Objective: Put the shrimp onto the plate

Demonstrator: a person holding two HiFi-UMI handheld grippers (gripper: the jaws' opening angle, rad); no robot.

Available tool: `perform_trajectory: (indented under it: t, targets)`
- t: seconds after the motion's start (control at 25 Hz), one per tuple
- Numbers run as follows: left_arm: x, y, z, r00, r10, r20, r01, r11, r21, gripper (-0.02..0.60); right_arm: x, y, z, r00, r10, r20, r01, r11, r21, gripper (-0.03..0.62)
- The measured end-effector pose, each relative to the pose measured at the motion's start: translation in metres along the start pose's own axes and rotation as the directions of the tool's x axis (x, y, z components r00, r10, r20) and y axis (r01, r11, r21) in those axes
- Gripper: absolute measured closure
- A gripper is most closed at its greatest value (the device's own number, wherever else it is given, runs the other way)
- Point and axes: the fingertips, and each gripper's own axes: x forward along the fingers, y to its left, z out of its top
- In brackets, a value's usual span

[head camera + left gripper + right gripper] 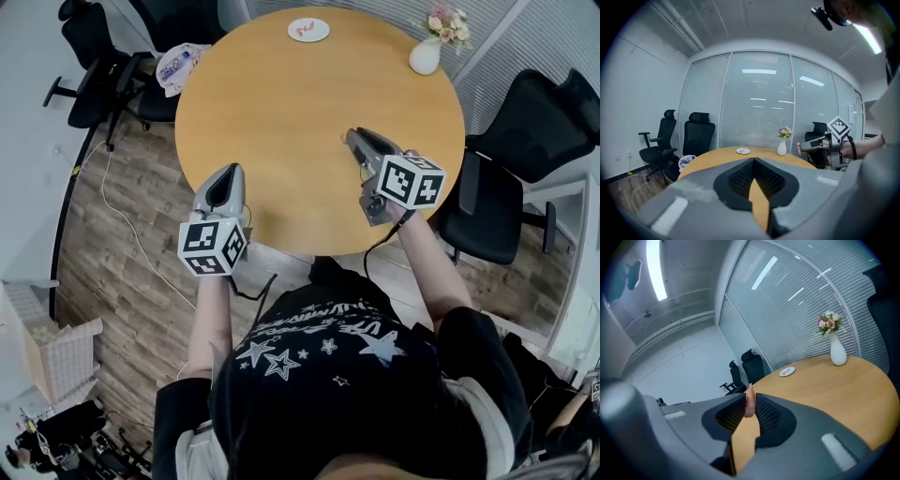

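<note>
A pink shrimp (750, 401) stands upright, pinched between the pads of my right gripper (749, 398), which is shut on it. In the head view this gripper (355, 138) hovers over the right half of the round wooden table (281, 122). The white plate (308, 30) lies at the far edge with something small and red on it; it also shows in the right gripper view as a small plate (787, 371) far ahead. My left gripper (230, 172) is at the table's near left edge, its tips (754, 160) meeting with nothing between them. From the left gripper view the shrimp (798, 148) sticks out of the right gripper's tip.
A white vase with flowers (427, 54) stands at the far right of the table. Black office chairs stand at the left (103, 66) and right (511, 169). A patterned bag (178, 64) lies on a chair by the far left rim.
</note>
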Motion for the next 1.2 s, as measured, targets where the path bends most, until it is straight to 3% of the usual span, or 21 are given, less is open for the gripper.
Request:
perform_trajectory:
  t: [0.36,0.6,0.92,1.2]
  targets:
    - [0.073,0.024,0.059,1.0,0.01,0.021,-0.011,0.999,0.045,0.58,0.06,-0.035,0.06,0.999,0.027,0.029,-0.028,0.999,0.026,0.528]
    - [0.098,0.034,0.075,1.0,0.02,0.021,-0.021,0.998,0.056,0.58,0.08,-0.046,0.083,0.996,0.048,0.072,-0.053,0.996,0.066,0.528]
    - [0.136,0.049,0.073,0.999,-0.016,-0.046,0.019,0.997,0.075,0.58,0.105,-0.07,0.09,0.997,-0.008,0.074,0.001,0.996,0.094,0.528]
    - [0.183,0.067,0.078,0.991,-0.118,-0.057,0.123,0.989,0.081,0.58,0.133,-0.086,0.095,0.992,-0.107,0.074,0.099,0.99,0.101,0.528]
